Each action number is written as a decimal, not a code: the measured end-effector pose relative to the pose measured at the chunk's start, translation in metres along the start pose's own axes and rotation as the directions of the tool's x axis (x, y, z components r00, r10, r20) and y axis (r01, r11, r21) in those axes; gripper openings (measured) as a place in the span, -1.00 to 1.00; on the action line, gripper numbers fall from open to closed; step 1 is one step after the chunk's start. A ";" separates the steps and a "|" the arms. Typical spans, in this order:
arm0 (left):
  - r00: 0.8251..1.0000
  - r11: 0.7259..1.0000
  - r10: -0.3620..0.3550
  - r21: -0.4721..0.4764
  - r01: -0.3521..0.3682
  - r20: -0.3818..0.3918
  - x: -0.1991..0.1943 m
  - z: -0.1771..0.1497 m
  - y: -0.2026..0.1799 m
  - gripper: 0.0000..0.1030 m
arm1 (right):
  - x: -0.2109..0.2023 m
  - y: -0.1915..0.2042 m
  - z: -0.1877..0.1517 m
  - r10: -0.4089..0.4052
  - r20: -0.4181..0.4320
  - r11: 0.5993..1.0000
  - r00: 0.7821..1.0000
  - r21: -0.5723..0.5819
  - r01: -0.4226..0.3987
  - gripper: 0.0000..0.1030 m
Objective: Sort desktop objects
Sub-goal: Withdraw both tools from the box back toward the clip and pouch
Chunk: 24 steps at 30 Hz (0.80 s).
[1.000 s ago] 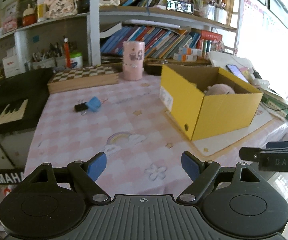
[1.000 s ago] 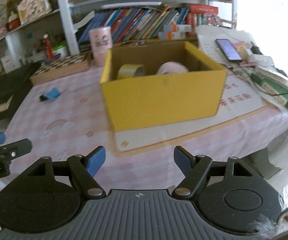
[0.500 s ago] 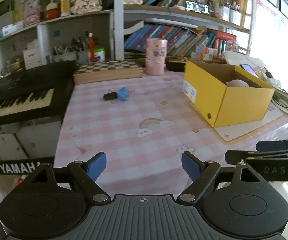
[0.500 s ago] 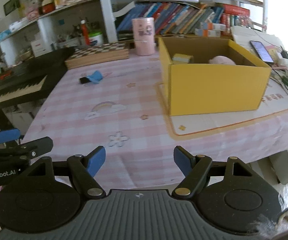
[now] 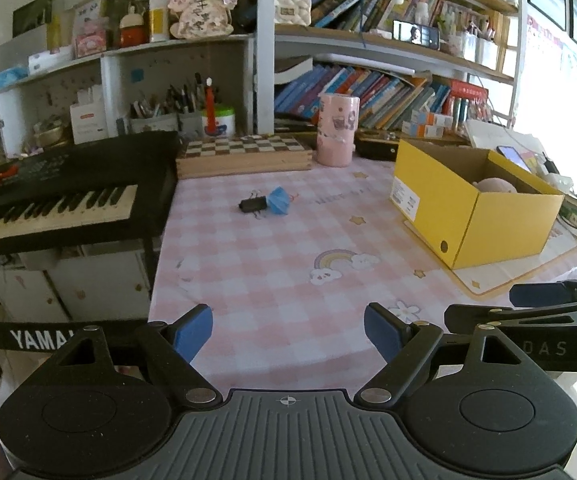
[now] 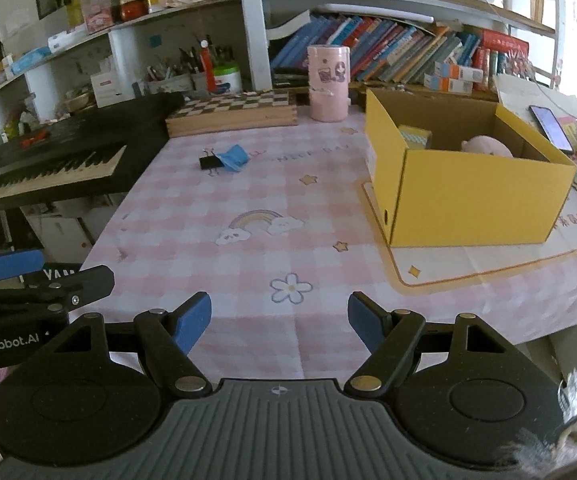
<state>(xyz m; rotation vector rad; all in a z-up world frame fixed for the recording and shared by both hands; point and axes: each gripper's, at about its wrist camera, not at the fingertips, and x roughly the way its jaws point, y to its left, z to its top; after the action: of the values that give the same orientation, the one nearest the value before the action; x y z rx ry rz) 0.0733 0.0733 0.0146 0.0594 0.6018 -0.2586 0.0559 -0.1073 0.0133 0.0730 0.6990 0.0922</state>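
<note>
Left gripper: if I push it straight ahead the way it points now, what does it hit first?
Probably the bare pink checked tablecloth near the rainbow print. The left gripper is open and empty, and nothing stands between its fingers and the cloth. The binder clip lies farther back; depth is uncertain.

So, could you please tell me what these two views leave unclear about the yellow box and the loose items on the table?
- Yellow box, left wrist view: its near wall hides most of the contents; only a pink soft item peeks out.
- Box floor, right wrist view: hidden by the front wall.
- Blue item beside the black binder clip: too small to identify.
</note>
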 end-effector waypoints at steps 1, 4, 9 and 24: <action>1.000 1.000 0.000 -0.001 0.000 0.001 0.000 0.000 0.001 0.67 | 0.000 0.002 0.001 0.001 0.001 1.000 1.000 -0.003 -0.001 0.45; 1.000 1.000 0.001 -0.002 -0.001 0.003 0.001 0.001 0.003 0.76 | 0.001 0.007 0.003 0.004 0.002 1.000 1.000 -0.013 -0.004 0.45; 1.000 1.000 0.002 -0.002 -0.002 0.010 0.003 0.003 0.006 0.76 | 0.004 0.010 0.006 0.003 0.002 1.000 1.000 -0.023 -0.003 0.45; 0.999 0.999 0.049 -0.012 -0.049 -0.009 0.045 0.025 0.013 0.77 | 0.051 0.005 0.038 0.040 -0.016 0.998 0.999 -0.045 -0.041 0.45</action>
<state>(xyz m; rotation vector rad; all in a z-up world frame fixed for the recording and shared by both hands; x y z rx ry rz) 0.1262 0.0723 0.0089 0.0637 0.6101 -0.2076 0.1191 -0.0978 0.0100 0.0433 0.7100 0.1476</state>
